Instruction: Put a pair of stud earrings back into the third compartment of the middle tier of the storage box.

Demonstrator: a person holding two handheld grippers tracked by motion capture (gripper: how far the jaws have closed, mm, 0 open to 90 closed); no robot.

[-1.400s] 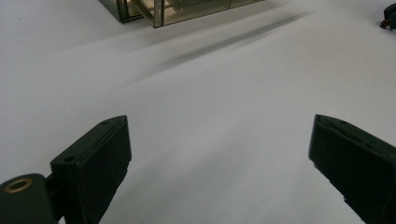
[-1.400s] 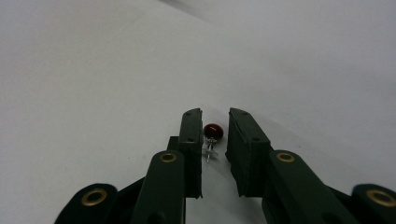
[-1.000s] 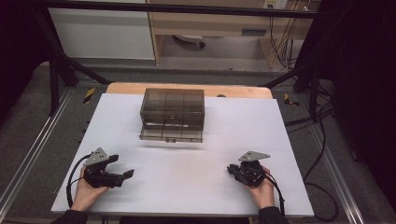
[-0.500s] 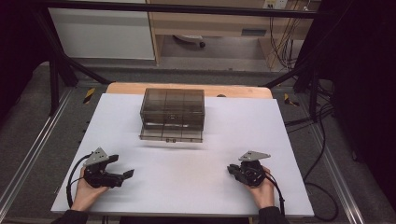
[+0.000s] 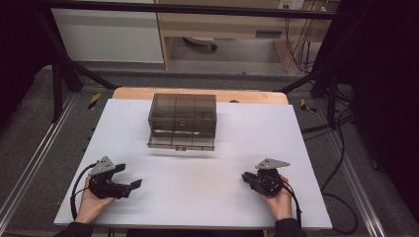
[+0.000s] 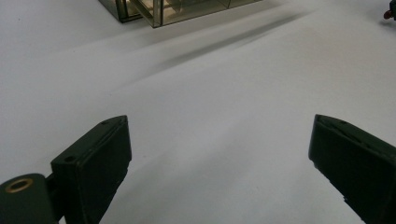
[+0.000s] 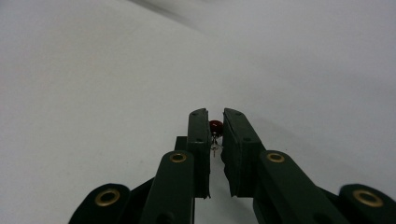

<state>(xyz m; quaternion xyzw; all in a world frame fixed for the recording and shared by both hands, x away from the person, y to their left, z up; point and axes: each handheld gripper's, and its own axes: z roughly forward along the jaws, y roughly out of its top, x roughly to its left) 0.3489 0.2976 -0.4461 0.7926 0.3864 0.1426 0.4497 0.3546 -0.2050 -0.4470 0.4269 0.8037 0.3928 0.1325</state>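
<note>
A smoky see-through compartment box (image 5: 183,121) stands at the far middle of the white table (image 5: 207,197); its near corner (image 6: 163,9) shows at the top of the left gripper view. My left gripper (image 5: 126,177) rests near the table's front left, held by a hand, its jaws wide apart (image 6: 219,140) over bare table with nothing between them. My right gripper (image 5: 245,177) lies at the front right in the other hand. Its jaws (image 7: 215,114) are shut on a tiny red bead-like part (image 7: 215,125) with thin wire legs hanging from it.
A wooden strip (image 5: 197,94) edges the table's far side behind the box. Black frame posts (image 5: 54,74) and cables (image 5: 341,123) flank the table on the floor. Broad white surface lies between the box and both grippers.
</note>
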